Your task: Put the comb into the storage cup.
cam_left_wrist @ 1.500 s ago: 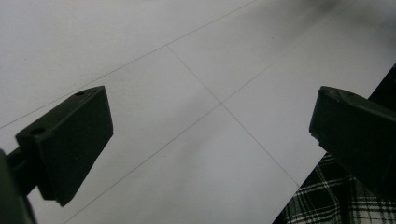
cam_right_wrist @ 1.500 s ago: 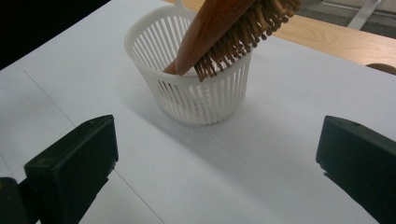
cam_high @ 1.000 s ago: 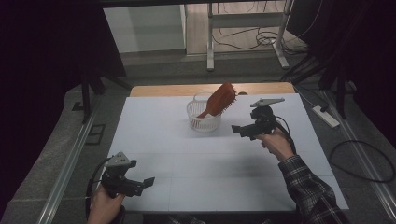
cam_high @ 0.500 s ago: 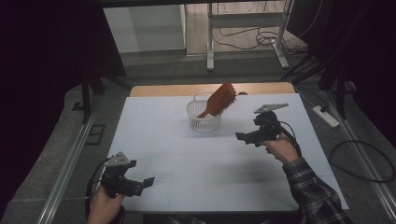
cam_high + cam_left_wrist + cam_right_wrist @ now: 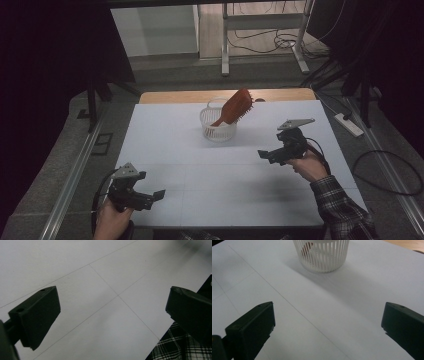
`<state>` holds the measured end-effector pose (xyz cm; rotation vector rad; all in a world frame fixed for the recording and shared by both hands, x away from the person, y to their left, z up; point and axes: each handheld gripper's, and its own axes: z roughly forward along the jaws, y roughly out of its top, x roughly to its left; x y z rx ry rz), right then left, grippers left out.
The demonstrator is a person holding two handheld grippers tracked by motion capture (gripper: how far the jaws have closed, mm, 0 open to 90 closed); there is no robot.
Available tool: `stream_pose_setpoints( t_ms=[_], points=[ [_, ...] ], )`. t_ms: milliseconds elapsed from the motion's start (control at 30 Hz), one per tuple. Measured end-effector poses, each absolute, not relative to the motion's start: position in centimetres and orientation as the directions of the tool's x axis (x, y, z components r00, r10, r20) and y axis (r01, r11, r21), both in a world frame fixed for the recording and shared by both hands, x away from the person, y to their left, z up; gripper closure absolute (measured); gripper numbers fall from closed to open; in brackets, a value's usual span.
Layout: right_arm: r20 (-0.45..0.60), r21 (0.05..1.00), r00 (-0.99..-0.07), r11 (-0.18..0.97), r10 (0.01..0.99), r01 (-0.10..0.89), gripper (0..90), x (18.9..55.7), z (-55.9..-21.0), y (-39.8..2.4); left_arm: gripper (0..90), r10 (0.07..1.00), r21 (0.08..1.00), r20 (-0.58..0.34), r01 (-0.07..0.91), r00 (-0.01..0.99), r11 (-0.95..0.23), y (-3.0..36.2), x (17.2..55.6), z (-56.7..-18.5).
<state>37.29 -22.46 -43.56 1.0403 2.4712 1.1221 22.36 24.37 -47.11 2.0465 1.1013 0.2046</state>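
White table (image 5: 165, 150): hairbrush (image 5: 234, 106) beyond right tool (image 5: 264, 154)

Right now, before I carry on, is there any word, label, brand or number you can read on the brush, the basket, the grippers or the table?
None: no readable text in any view.
Orange hairbrush: no lettering visible.
White slatted basket: plain, no label.
Left gripper and right gripper: black jaws, no markings.
White table cover: thin lines, no writing.
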Motion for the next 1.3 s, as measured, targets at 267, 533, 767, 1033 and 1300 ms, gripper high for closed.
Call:
stream_pose_setpoints(
  t_ms=[267, 533, 767, 1033, 1300],
  points=[
    [0.060, 0.716, -0.709, 0.464, 0.702, 0.521, 0.0, 36.3, -43.9, -23.4, 0.5, 0.765, 0.706, -0.214, 0.637, 0.608, -0.309, 24.4, 22.3, -47.1],
    [0.062, 0.709, -0.700, 0.463, 0.711, 0.532, 0.0, 35.3, -44.0, -24.5, 0.2, 0.768, 0.712, -0.214, 0.635, 0.603, -0.299, 24.5, 22.3, -47.1],
    [0.068, 0.702, -0.690, 0.456, 0.721, 0.547, 0.0, 34.5, -44.2, -25.3, 0.0, 0.774, 0.716, -0.214, 0.635, 0.596, -0.290, 24.6, 22.2, -47.0],
    [0.068, 0.685, -0.672, 0.455, 0.738, 0.569, 0.0, 33.7, -44.3, -26.5, 0.0, 0.779, 0.722, -0.211, 0.631, 0.590, -0.283, 24.7, 22.1, -47.0],
    [0.070, 0.682, -0.653, 0.442, 0.754, 0.582, 0.0, 32.7, -44.3, -27.8, 0.0, 0.781, 0.722, -0.211, 0.632, 0.587, -0.281, 24.8, 22.1, -47.0]
  ],
)
